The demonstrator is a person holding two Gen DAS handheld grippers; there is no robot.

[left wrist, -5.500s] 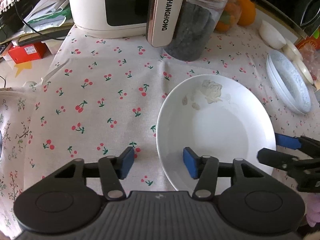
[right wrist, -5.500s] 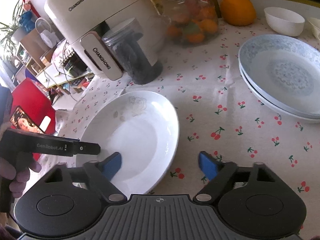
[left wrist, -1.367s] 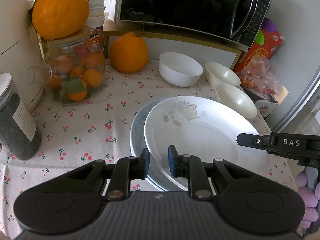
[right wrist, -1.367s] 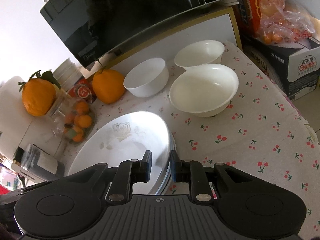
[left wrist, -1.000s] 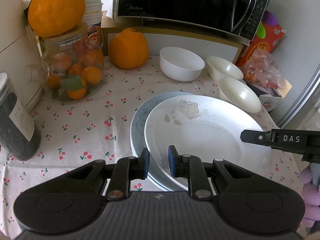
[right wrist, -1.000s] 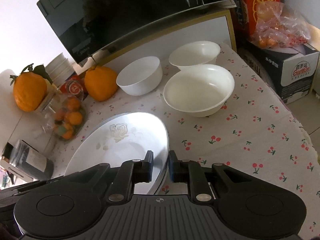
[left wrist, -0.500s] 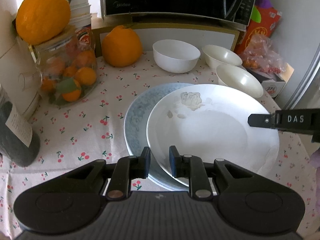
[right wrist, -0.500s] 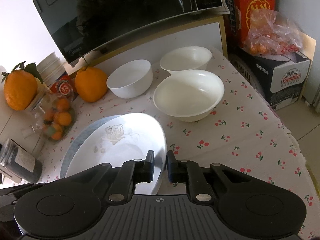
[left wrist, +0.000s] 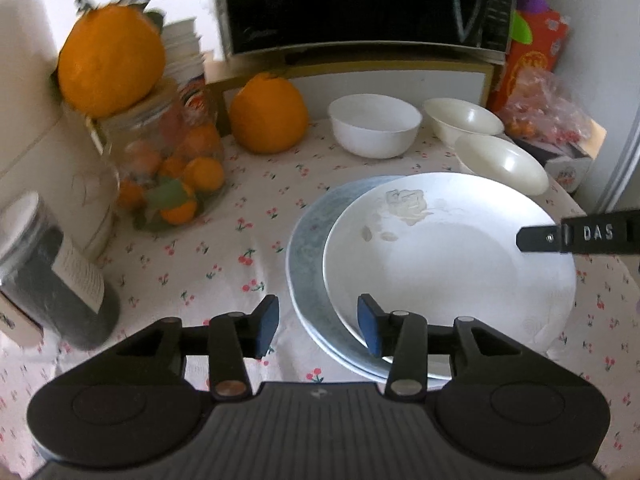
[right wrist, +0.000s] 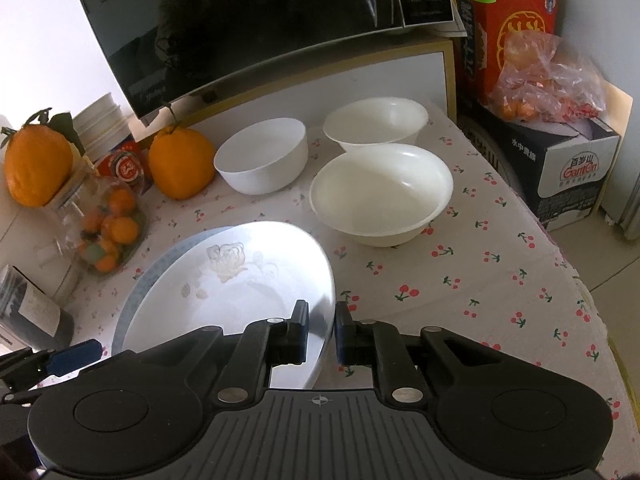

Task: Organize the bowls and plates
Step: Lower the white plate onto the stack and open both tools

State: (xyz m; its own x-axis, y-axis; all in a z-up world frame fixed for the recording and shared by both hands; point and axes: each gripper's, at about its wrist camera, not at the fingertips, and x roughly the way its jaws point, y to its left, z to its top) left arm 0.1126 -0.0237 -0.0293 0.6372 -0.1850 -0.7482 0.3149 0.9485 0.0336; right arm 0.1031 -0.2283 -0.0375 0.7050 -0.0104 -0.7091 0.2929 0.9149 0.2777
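A white plate with a faint rose print (left wrist: 448, 264) lies on a stack of blue-patterned plates (left wrist: 308, 248), shifted a little to the right of it. My left gripper (left wrist: 318, 330) straddles the near rims. Its jaws are opening, and the blue pads (left wrist: 267, 328) stand clear of the plates. My right gripper (right wrist: 322, 334) is shut on the white plate (right wrist: 240, 280) at its right rim, and one of its black fingers (left wrist: 540, 236) reaches over the plate. Behind stand a white bowl (right wrist: 262, 160) and two cream bowls (right wrist: 382, 194), (right wrist: 376, 120).
A microwave (right wrist: 260, 20) stands at the back on a white cabinet. A large orange (left wrist: 268, 118), a glass jar of small oranges (left wrist: 168, 168) and a dark jar (left wrist: 48, 276) are on the left. A carton (right wrist: 560, 172) with bagged fruit stands past the table's right edge.
The left jaws have spread apart and let go of the white plate's rim. The plate has settled lower onto the blue plates. The right gripper has stayed shut on its rim.
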